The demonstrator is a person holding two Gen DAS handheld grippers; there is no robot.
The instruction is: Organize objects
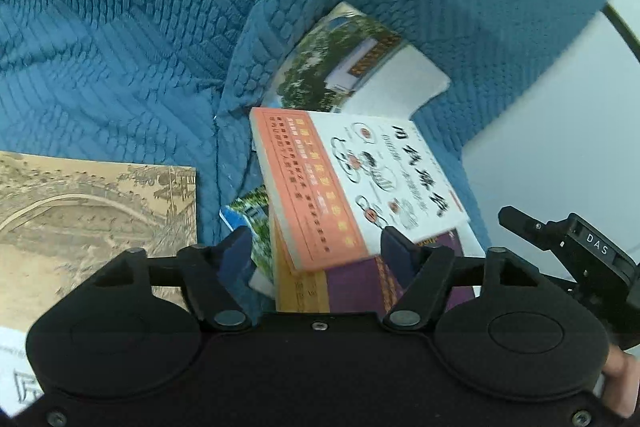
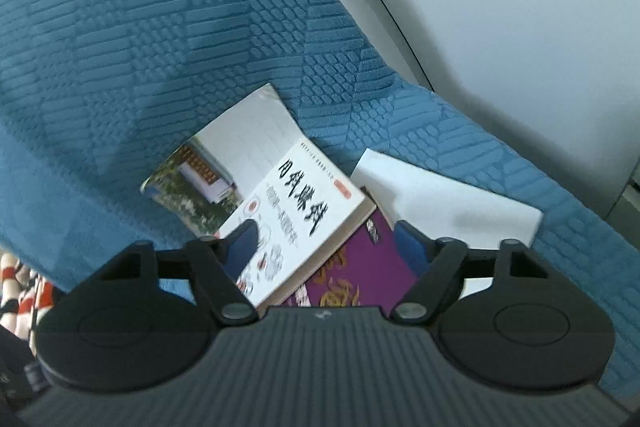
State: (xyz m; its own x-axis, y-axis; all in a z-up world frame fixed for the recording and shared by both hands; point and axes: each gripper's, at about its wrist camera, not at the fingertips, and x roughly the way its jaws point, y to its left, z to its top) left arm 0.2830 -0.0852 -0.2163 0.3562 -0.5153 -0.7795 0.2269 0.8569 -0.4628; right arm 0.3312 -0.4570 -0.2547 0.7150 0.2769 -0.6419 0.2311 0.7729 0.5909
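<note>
pile of books in the corner of a blue textured sofa (image 1: pixel 120 27), where seat meets backrest and armrest. top one is the white book with an orange band (image 1: pixel 352 183) and black brush lettering on the cover, lying tilted on the stack. under it a purple book (image 1: pixel 360 287) with gold ornament, its yellow edge showing at the left in the left wrist view. behind them a book with a photo cover (image 1: pixel 340 67), trees and a building, propped leaning against the cushion. a smaller blue-green photo booklet (image 1: pixel 252 223) pokes out from under the left side of the pile. in the right wrist view a plain white book or sheet (image 2: pixel 448 199) lies flat to the right of the purple one, touching or just under it, can't tell which.

left gripper (image 1: pixel 316 247) sits low over the near edge of the pile, jaws apart, blue pads either side of the white and orange book's lower corner, not clamping it as far as visible. right gripper (image 2: pixel 328 247) also jaws apart, left pad over the white book's cover, right pad by the purple book's far edge; contact unclear, frames blurry.

off to the left on the seat, well apart from the pile, a tan book with an old bridge painting (image 1: pixel 96 223) lies flat. white wall at the right behind the armrest. a red, white and black patterned cloth (image 2: pixel 24 287) at the far left edge of the right wrist view.
</note>
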